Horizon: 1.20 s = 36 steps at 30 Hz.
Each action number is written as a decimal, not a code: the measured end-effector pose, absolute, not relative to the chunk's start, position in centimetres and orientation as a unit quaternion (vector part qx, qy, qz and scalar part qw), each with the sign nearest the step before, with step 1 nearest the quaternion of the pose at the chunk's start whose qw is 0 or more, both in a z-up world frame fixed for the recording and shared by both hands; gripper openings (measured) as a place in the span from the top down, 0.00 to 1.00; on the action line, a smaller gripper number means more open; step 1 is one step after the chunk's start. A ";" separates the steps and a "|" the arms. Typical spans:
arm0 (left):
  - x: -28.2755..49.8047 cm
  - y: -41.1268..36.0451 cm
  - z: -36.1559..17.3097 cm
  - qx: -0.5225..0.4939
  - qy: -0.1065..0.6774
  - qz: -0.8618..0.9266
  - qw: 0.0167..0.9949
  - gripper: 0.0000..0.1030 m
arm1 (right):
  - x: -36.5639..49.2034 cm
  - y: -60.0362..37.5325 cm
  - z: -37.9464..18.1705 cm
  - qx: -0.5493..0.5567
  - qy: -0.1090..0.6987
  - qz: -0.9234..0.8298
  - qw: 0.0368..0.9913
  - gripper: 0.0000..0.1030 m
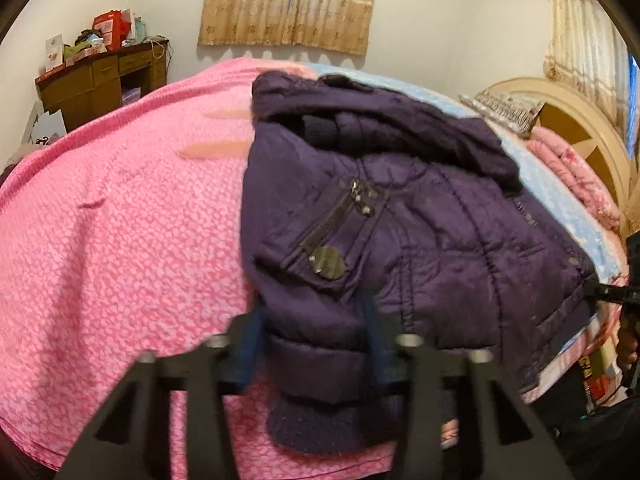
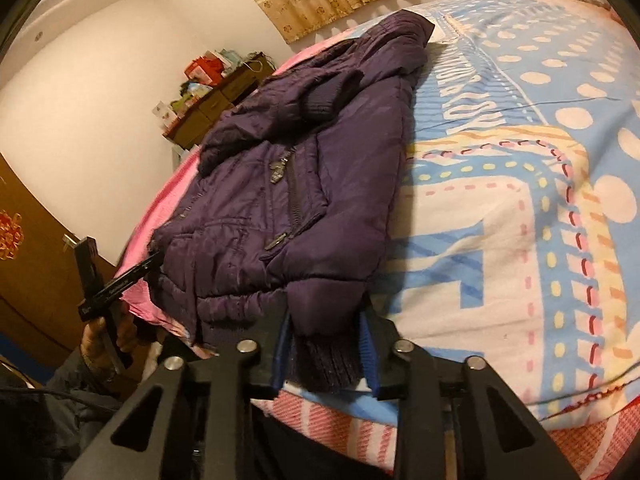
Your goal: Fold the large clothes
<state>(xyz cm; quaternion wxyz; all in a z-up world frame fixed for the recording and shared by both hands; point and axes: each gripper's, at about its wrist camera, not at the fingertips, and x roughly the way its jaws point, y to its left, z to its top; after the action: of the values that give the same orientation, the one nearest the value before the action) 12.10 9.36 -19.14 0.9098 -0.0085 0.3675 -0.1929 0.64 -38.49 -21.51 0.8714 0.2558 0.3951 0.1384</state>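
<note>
A purple puffer jacket [image 1: 400,220] lies on a bed, part on the pink blanket [image 1: 120,240] and part on the blue patterned sheet [image 2: 520,160]. In the left wrist view it fills the space from the centre out to 3 o'clock, hood [image 1: 360,120] toward 12 o'clock and ribbed hem at 6 o'clock.

The left gripper [image 1: 316,344] has its 2 blue-padded fingers [image 1: 252,344] on either side of the jacket's lower edge with padded cloth bunched between them, so it looks clamped on the hem. The right gripper [image 2: 326,344] likewise straddles a sleeve end, the knitted cuff [image 2: 328,360] hanging between its pads, pinched.

In the right wrist view the left gripper shows at 9 o'clock, its tips touching the jacket's corner. A wooden desk [image 1: 100,80] stands at 10 o'clock in the left view, curtains [image 1: 288,0] at 12.
</note>
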 end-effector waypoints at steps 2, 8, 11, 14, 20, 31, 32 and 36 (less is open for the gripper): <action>11.6 9.8 -18.0 -0.025 0.361 -0.212 0.908 0.75 | 0.2 -38.6 -20.9 0.268 0.387 0.157 0.868 0.77; 8.9 10.8 -16.1 -0.053 0.362 -0.249 0.896 0.79 | -2.3 -39.1 -19.6 0.292 0.383 0.177 0.859 0.80; 7.6 12.0 -15.3 -0.086 0.371 -0.269 0.885 0.79 | -4.2 -39.6 -19.1 0.314 0.373 0.188 0.853 0.80; 7.1 12.0 -13.5 -0.078 0.373 -0.271 0.884 0.79 | -5.7 -40.2 -17.6 0.342 0.341 0.201 0.852 0.81; 9.8 11.9 -9.4 -0.134 0.419 -0.287 0.851 0.79 | -4.3 -40.4 -13.5 0.344 0.288 0.210 0.869 0.82; 19.6 9.6 -3.5 -0.190 0.401 -0.326 0.835 0.79 | 4.9 -44.2 -6.5 0.363 0.221 0.193 0.885 0.83; 20.9 9.2 -3.2 -0.193 0.403 -0.327 0.833 0.79 | 6.0 -44.6 -6.2 0.366 0.222 0.188 0.884 0.83; 26.8 8.1 -3.4 -0.210 0.419 -0.324 0.822 0.79 | 12.2 -46.9 -5.7 0.391 0.234 0.161 0.876 0.83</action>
<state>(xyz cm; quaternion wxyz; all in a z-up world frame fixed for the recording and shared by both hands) 26.79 8.12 -3.44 0.8221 -0.2101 0.4187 -0.3236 12.20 -46.93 -5.74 0.8758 0.3905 0.2338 0.1607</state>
